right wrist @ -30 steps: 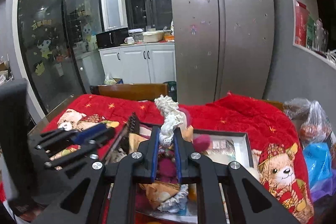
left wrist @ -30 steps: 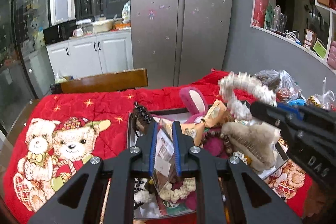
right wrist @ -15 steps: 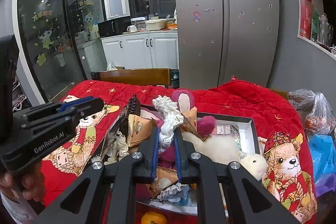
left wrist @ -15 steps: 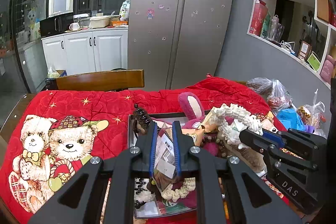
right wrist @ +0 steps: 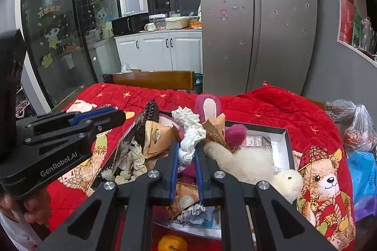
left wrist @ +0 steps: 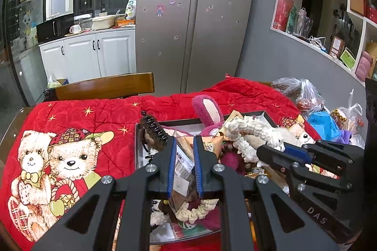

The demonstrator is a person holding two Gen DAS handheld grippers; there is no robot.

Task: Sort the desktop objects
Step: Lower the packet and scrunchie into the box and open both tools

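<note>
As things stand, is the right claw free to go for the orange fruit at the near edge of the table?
Probably not yet: the right claw is shut on a white knitted scrunchie, and the orange fruit sits low beneath it.

We read "GenRobot.AI" in white on the left gripper (right wrist: 113, 118) body and "DAS" on the right gripper (left wrist: 278, 153) body.

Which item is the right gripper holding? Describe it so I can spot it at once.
On the red teddy-bear blanket sits a dark-rimmed tray heaped with toys and snack packets. The right gripper is shut on a white scrunchie, which rises from the heap. Only it is white, ruffled and looped.
</note>
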